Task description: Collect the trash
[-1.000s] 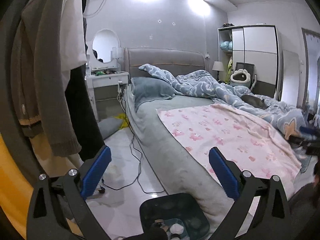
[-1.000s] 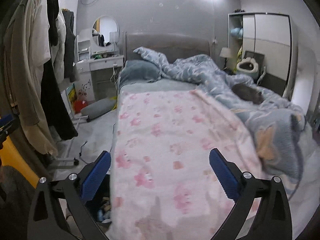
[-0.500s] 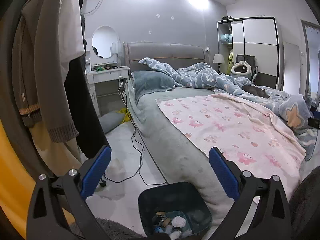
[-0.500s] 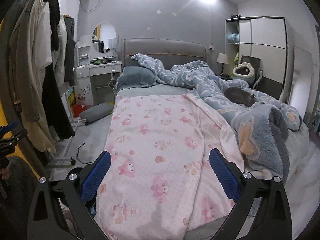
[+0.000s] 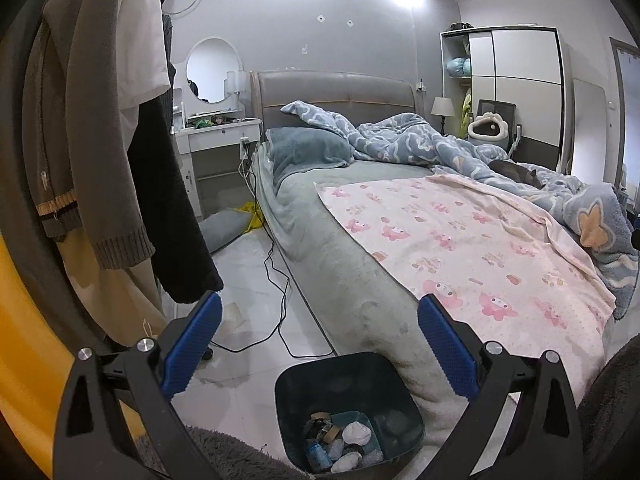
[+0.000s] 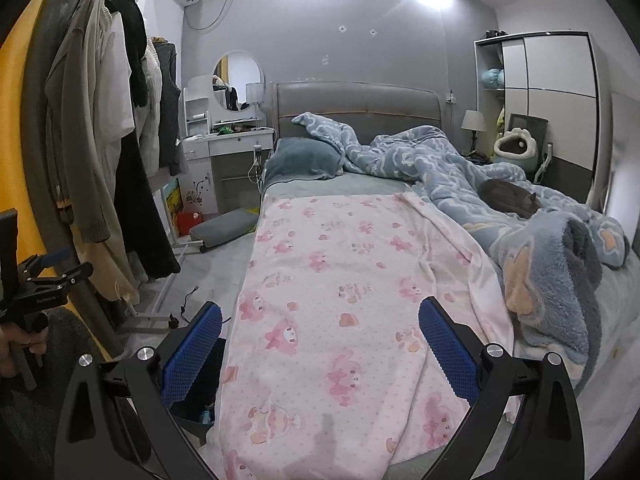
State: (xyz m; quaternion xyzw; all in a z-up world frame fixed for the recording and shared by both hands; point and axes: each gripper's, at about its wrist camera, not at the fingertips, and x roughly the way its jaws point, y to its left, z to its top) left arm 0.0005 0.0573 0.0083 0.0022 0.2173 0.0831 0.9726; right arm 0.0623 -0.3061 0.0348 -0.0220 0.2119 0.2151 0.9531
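Observation:
A dark teal trash bin (image 5: 298,380) stands on the floor against the bed's near corner, holding crumpled white paper, tape rolls and bottles (image 5: 340,444). My left gripper (image 5: 318,350) hangs above and just behind the bin, open, nothing between its blue pads. The right gripper (image 6: 320,354) hovers open over the foot of the bed above the pink blanket (image 6: 340,280), also empty. In the right wrist view only a sliver of the bin (image 6: 200,412) shows beside the bed. The left gripper (image 6: 44,284) appears at that view's left edge, held by a hand.
Coats hang on a rack (image 5: 80,140) at the left. A black cable (image 5: 276,280) trails across the tiled floor beside the bed. A grey cat (image 6: 508,198) lies on the blue duvet. A white dressing table (image 5: 218,140) and a grey cushion (image 5: 224,226) sit by the headboard.
Both views have pulled back and risen from the bed. More of the bin and its contents show in the left view. Both grippers stay open.

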